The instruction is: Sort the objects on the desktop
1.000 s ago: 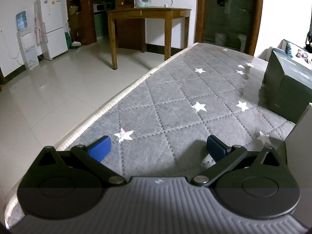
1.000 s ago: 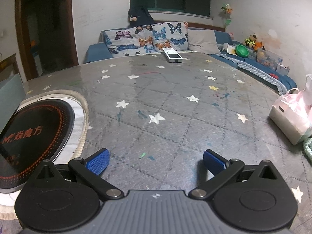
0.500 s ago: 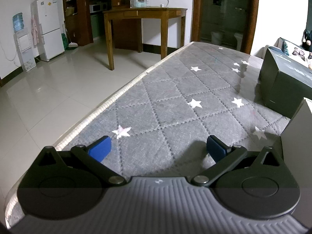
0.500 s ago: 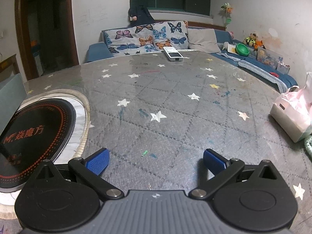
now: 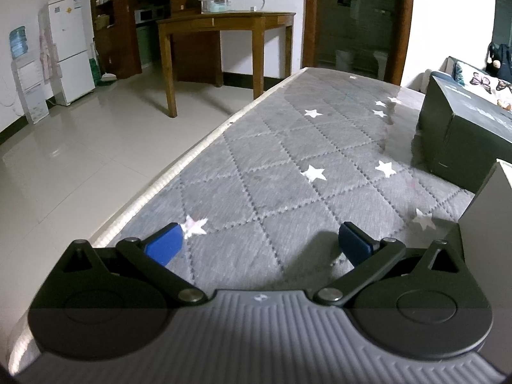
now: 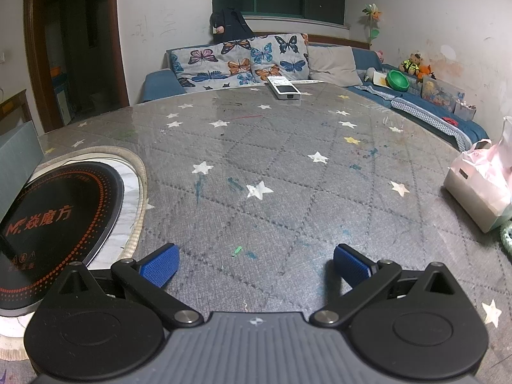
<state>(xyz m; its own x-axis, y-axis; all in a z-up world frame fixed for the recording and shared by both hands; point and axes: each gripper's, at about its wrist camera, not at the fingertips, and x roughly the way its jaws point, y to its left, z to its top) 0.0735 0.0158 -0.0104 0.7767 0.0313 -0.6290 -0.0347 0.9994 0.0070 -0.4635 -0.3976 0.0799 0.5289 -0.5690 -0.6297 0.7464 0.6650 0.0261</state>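
My left gripper [image 5: 259,244] is open and empty, low over the grey star-patterned table cover [image 5: 288,166]. A dark green box [image 5: 464,134] stands to its right, and a grey box edge [image 5: 486,211] is close by its right finger. My right gripper [image 6: 254,264] is open and empty over the same cover [image 6: 272,166]. A white remote [image 6: 284,88] lies at the far table edge. A tissue box with pink wrapping [image 6: 480,188] sits at the right. A black round induction plate [image 6: 54,220] lies at the left.
The table's left edge [image 5: 179,169] drops to a tiled floor with a wooden desk [image 5: 224,38] and a white fridge [image 5: 68,48]. Behind the table stands a blue sofa with butterfly pillows [image 6: 243,60], a green bowl [image 6: 396,80] and toys.
The left gripper has tilted and shifted a little, so the dark box and floor sit lower and nearer. The right gripper has edged slightly forward over the table. Both stay open.
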